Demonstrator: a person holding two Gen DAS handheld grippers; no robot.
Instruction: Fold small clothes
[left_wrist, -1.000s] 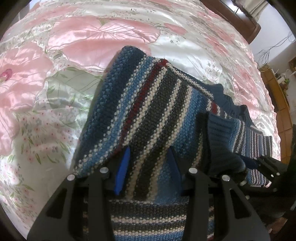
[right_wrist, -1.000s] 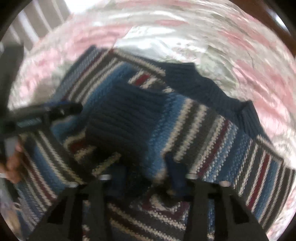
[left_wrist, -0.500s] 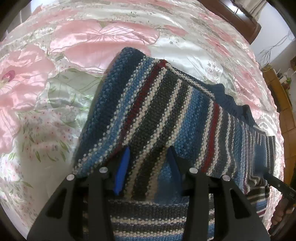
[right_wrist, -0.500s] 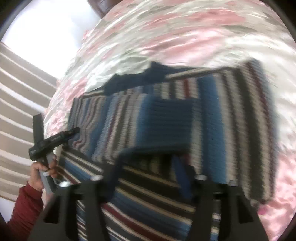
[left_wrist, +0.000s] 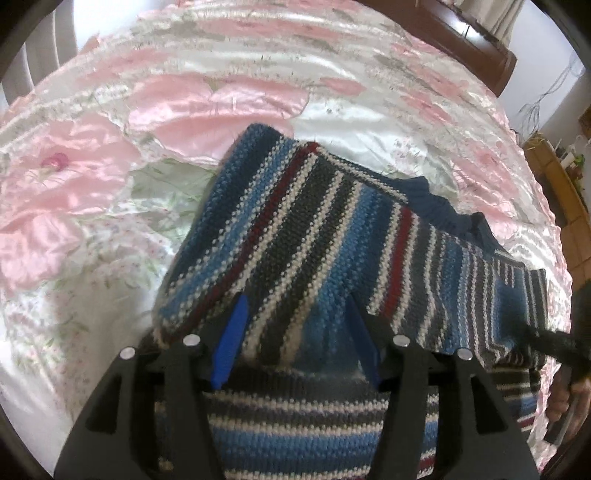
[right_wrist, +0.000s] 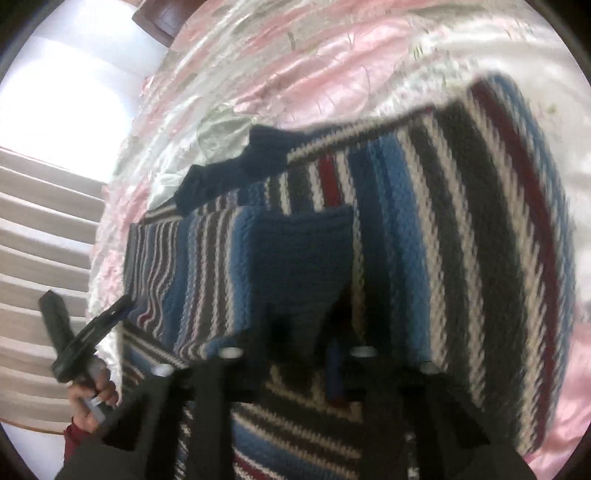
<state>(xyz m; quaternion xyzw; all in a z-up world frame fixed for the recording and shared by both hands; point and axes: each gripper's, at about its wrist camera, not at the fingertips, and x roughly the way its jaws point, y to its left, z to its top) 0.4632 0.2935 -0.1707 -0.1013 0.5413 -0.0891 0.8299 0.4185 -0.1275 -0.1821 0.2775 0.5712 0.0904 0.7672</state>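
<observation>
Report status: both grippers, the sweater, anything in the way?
Left gripper open, fingers astride a folded sweater edge. Right gripper jaws blurred, cannot tell. Sweater on floral bedspread, sleeves folded in, navy cuff on top. Nothing in the way.

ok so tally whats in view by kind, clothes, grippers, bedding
Striped blue, grey, white and maroon knitted sweater: 1
Black two-finger grippers with blue pads: 2, left gripper and right gripper
Pink and white floral satin bedspread: 1
Total: 4

One striped knit sweater (left_wrist: 325, 236) before me. One floral satin bedspread (left_wrist: 110, 177). My two grippers: left (left_wrist: 295, 325), right (right_wrist: 306, 354).
</observation>
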